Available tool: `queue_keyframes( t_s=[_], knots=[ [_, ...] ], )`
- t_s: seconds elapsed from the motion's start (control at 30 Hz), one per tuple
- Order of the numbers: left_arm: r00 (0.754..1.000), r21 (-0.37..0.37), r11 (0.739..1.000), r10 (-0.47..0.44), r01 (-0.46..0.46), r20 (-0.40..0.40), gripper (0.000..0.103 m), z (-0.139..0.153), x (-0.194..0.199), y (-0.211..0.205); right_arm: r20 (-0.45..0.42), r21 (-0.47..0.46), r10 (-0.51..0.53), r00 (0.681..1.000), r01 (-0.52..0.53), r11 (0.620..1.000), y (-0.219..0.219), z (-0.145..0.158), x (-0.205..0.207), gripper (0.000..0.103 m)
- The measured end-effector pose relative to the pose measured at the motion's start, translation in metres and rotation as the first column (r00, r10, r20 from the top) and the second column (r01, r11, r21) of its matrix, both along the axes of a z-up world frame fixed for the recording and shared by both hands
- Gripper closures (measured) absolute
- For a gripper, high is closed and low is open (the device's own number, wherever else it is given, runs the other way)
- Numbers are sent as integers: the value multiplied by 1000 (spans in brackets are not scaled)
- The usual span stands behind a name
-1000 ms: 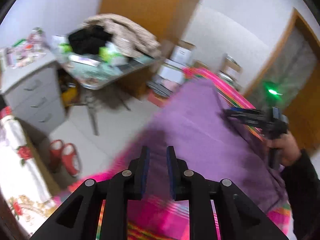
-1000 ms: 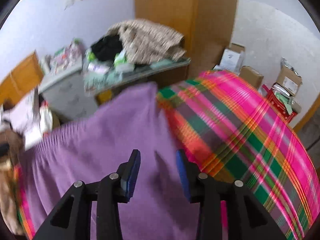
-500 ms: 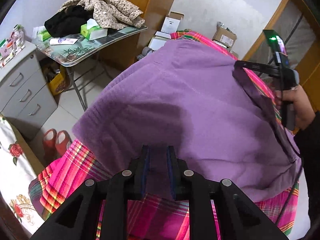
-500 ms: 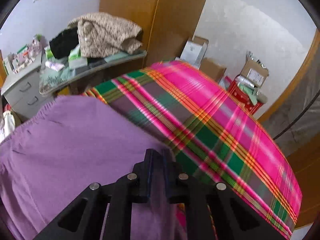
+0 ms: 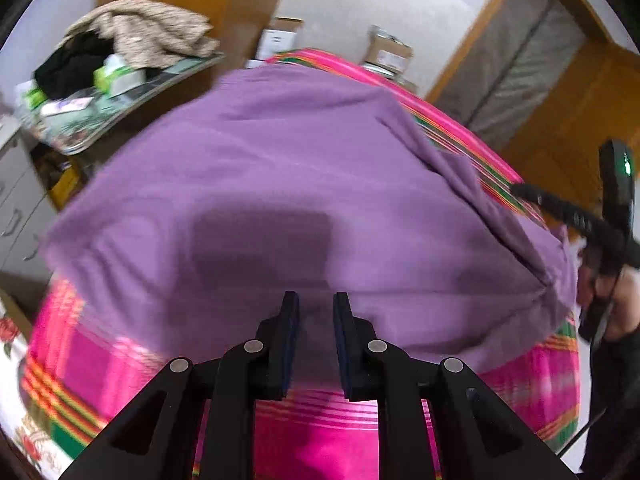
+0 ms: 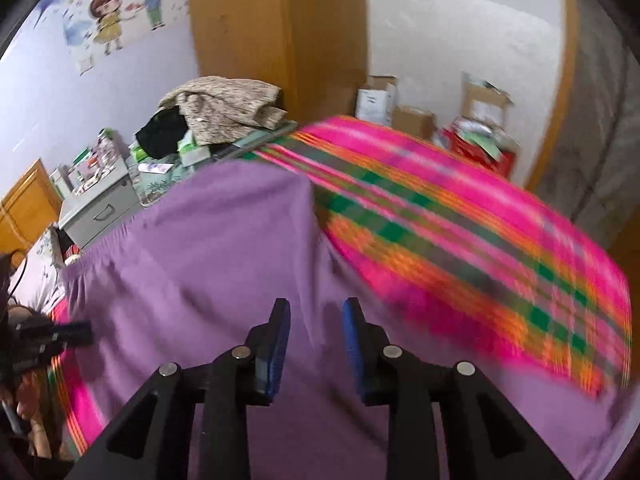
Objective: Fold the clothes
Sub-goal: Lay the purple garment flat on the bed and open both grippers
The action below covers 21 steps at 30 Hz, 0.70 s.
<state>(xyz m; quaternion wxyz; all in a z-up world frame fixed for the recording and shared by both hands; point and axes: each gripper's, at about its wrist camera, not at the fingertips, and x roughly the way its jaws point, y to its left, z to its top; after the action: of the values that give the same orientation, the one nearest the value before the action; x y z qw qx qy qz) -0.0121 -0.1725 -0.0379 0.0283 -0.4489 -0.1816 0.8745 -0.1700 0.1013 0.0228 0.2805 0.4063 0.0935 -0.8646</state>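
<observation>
Both grippers, left (image 5: 316, 312) and right (image 6: 316, 320), have let go since half a second ago; their jaws now stand narrowly apart, empty. The purple garment (image 5: 280, 184) lies spread along the plaid bed's (image 6: 460, 220) near edge, its folds blurred.

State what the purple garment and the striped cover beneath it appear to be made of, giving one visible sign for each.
Purple garment: soft matte knit or fleece, probably; it drapes in rounded folds without shine. Striped cover: woven cloth, likely cotton or synthetic; its crossing pink, green and orange bands form a plaid. Blur hides finer texture.
</observation>
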Motion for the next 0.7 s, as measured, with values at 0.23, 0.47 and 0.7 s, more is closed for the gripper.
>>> queue_keyframes(
  t_s=[0.23, 0.47, 0.7],
  knots=[
    [994, -10, 994, -110, 110, 5, 85, -3, -13, 48, 19, -25, -251, 968, 252, 968, 110, -19, 50, 71],
    [987, -35, 987, -158, 158, 15, 85, -6, -23, 76, -50, 122, -183, 982, 187, 975, 109, -26, 52, 66],
    [980, -73, 978, -197, 198, 12, 85, -8, -25, 96, 2, 239, -58, 998, 56, 969, 82, -54, 28, 66]
  ],
)
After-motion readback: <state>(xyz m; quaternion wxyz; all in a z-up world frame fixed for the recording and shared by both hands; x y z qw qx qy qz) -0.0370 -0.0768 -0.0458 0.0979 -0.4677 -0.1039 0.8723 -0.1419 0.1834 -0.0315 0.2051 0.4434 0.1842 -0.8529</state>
